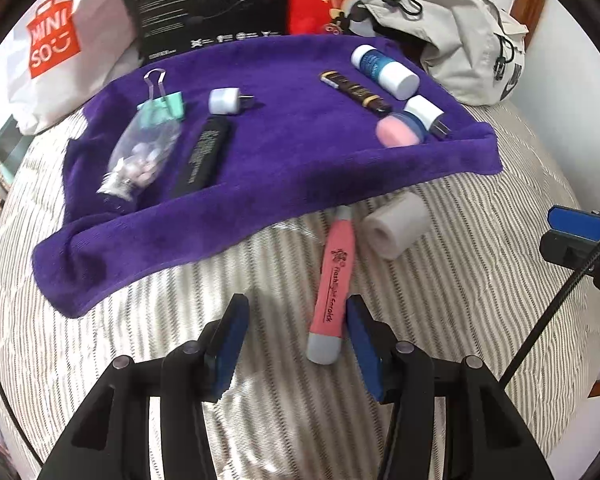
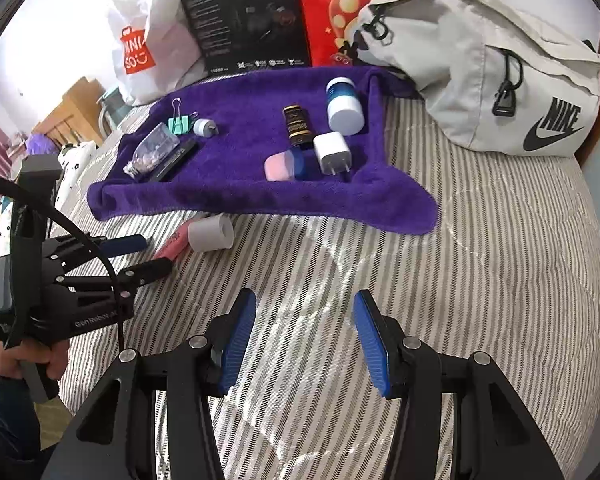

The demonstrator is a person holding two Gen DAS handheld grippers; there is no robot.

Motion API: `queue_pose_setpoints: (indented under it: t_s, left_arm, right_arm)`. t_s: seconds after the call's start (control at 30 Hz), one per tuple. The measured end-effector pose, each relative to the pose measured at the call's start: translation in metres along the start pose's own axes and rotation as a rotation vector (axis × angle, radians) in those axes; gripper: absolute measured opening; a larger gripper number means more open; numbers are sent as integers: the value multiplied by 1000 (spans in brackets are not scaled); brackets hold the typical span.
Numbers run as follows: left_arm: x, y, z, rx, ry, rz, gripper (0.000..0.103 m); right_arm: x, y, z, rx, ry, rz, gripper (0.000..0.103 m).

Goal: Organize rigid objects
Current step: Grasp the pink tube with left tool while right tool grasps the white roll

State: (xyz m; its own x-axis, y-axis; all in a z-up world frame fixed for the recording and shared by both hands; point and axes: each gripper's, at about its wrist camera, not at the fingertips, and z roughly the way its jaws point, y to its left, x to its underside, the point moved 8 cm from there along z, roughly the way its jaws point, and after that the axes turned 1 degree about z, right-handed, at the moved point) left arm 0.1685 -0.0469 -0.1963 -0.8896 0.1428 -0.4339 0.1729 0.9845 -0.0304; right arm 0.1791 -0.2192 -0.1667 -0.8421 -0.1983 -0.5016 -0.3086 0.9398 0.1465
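Items on purple towel [image 1: 284, 152], upper centre: binder clip, bead bag, black tube, plugs, bottle, jar. Outstanding on bed, lower centre: pink flashlight [image 1: 332, 280], grey roll [image 1: 396, 226]. Left claw [image 1: 296, 344] spread around flashlight; right claw [image 2: 304, 340] spread, empty.

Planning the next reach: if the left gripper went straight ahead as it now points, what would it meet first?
Likely the pink flashlight, lying just inside the right finger of the open left gripper; the purple towel lies beyond.
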Motion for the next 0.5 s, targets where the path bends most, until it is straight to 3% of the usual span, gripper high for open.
queue_pose_setpoints:
  t_s: [0.13, 0.33, 0.5]
  left_arm:
    - [0, 1, -2, 25, -15, -6, 49]
    - [-7, -17, 4, 1, -42, 105, 48]
    - [-13, -21, 6, 13, -68, 140, 45]
  right_arm:
    - [1, 5, 4, -4, 13, -9, 51]
    - [4, 7, 6, 5, 27, -15, 51]
    - [9, -1, 9, 24, 43, 7, 51]
